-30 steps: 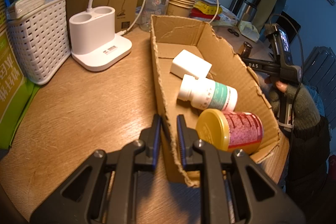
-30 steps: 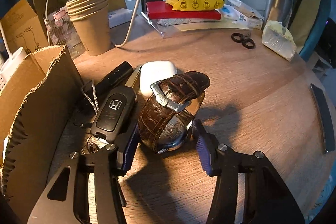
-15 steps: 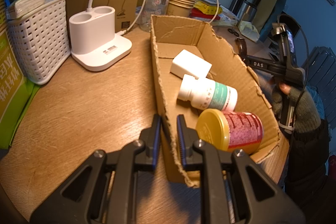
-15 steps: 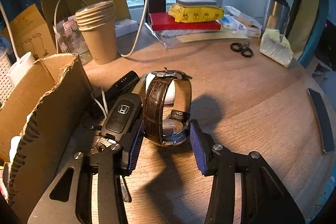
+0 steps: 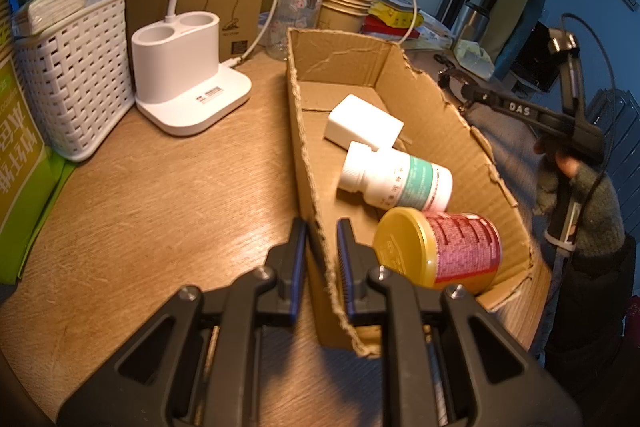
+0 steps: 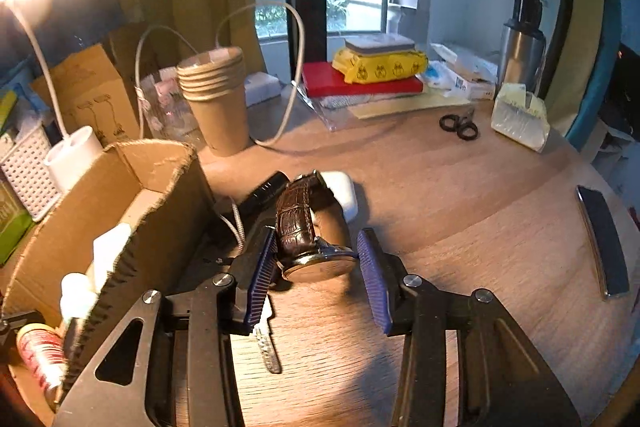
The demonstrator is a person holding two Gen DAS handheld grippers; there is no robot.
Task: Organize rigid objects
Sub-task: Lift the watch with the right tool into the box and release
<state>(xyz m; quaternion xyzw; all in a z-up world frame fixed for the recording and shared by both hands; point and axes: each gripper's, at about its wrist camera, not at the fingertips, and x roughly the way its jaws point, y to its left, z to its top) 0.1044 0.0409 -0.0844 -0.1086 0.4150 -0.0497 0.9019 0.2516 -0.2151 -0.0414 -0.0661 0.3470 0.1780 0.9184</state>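
Clamping the torn brown cardboard box (image 5: 436, 131) wall in your left gripper (image 5: 322, 245), you grasp the brown leather-strapped wristwatch (image 6: 308, 231) between your right gripper (image 6: 318, 259) pads

Watch (image 6: 308, 227): glossy brown embossed leather strap, polished metal case. Box (image 5: 440, 131): matt corrugated cardboard, torn edges. Table (image 6: 460, 203): wood grain. Basket (image 5: 76, 83): white woven plastic.

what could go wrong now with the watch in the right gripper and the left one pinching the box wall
1. The right gripper grips the watch by its round case edge, strap dangling, so it could twist or slip out.
2. The strap sits close to the white earbud case and might nudge it.
3. The left gripper clamps the torn wall of the cardboard box; a tug could tilt it and roll the red can.
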